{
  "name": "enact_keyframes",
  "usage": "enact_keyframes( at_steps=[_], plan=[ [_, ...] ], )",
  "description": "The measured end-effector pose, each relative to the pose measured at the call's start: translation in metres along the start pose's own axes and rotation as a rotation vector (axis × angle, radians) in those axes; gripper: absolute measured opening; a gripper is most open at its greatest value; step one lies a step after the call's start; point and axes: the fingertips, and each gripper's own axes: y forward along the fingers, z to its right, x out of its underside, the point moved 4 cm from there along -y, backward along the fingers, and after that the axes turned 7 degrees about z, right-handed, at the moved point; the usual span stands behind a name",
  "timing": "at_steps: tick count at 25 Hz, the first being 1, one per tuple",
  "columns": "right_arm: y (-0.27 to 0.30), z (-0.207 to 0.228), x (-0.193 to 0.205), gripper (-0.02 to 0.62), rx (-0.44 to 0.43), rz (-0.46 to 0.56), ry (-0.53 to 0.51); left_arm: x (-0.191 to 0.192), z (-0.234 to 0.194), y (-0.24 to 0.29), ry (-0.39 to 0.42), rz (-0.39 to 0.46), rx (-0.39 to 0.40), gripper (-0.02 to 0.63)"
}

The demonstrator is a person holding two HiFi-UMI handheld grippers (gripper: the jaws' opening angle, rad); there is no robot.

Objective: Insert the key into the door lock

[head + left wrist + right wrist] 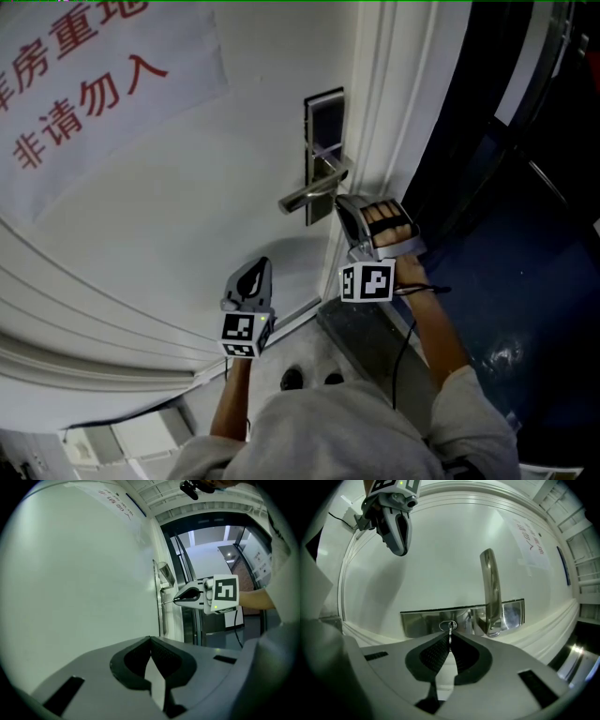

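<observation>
The right gripper [450,639] points at the door [187,206]. Its jaws are closed on the key [450,633]. Only a thin bit of the key sticks out past the jaw tips. The rest is hidden between the dark pads.

The tip of the key is at the keyhole [448,626], a small oval ring in the shiny lock plate [422,622]. You cannot tell how far in the key goes, because the jaws cover the spot from below. The handle [489,590] sticks out from the plate just beside the keyhole.

In the head view you cannot see the key or the keyhole at all. The right gripper is in front of them and covers the low end of the plate too.

The left gripper [150,640] is near the door, lower down and well apart from the lock. Its jaws are closed and nothing is between them. From its view the right gripper looks small and far off. A thin line runs from its tip to the edge of the plate. That is the key, but it is too small to see well.

A sign [84,84] with red writing is on the door. The top and left edges of the head view cut it off.
</observation>
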Motion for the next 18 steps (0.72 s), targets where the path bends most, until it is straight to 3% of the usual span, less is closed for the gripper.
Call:
enact_keyframes(
  at_steps=[18],
  plan=[
    [0.024, 0.0, -0.002, 0.029, 0.006, -0.016, 0.008, 0.006, -0.007, -0.006, -0.013, -0.011, -0.006, 0.018]
  ],
)
